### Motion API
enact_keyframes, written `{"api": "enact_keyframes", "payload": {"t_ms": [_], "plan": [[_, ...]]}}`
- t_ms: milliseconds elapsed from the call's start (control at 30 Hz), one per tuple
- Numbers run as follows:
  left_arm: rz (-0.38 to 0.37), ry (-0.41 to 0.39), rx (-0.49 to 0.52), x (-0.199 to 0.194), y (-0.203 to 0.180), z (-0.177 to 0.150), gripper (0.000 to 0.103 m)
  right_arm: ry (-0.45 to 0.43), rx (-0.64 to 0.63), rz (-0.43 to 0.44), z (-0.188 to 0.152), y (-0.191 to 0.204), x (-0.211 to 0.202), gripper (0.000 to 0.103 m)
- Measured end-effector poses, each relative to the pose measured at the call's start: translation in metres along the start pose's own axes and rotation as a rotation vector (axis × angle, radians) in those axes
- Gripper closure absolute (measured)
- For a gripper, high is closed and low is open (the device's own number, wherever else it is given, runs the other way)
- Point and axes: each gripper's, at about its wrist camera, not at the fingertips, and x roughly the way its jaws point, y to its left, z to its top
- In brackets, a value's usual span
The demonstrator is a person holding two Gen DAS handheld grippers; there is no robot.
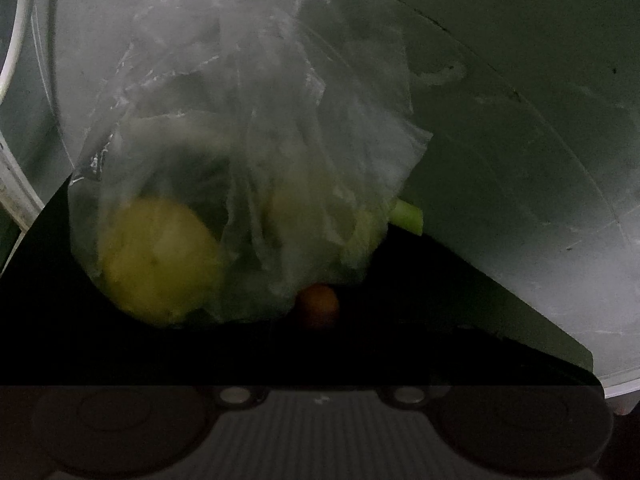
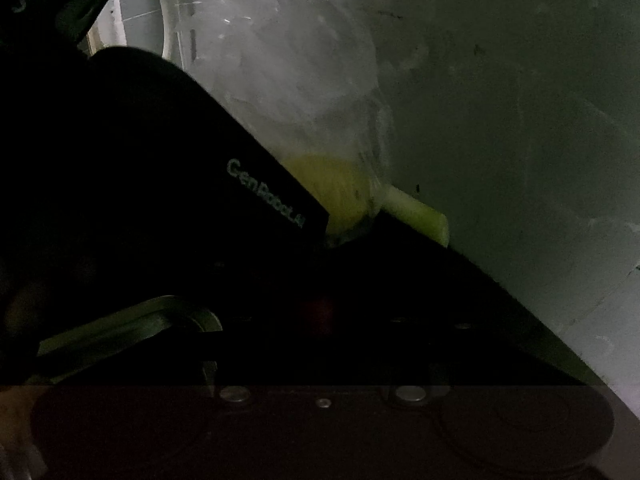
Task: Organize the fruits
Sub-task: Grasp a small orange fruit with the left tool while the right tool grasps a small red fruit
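A clear plastic bag sits between the dark fingers of my left gripper, which looks closed on its lower part. A yellow lemon-like fruit and paler fruit show blurred through the plastic. Only one green fingertip pokes out at the bag's right edge. In the right wrist view the same bag and a yellow fruit lie between the left gripper's black body and a green fingertip of my right gripper. Its other finger is hidden.
Everything sits low inside a scratched grey plastic bin, whose wall fills the background. Its pale rim shows at lower right. A white curved edge runs along the left. The light is very dim.
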Motion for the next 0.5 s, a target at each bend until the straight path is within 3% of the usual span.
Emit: {"api": "enact_keyframes", "payload": {"t_ms": [133,500], "plan": [[0.007,0.001,0.002,-0.0013,-0.0003,0.0,0.073,-0.001,-0.004,0.005,0.0001,0.0014,-0.0019,0.078],[-0.008,-0.002,0.027,-0.0072,0.0036,-0.0053,0.075,-0.008,-0.007,-0.012,-0.0013,0.0001,0.0028,0.079]]}}
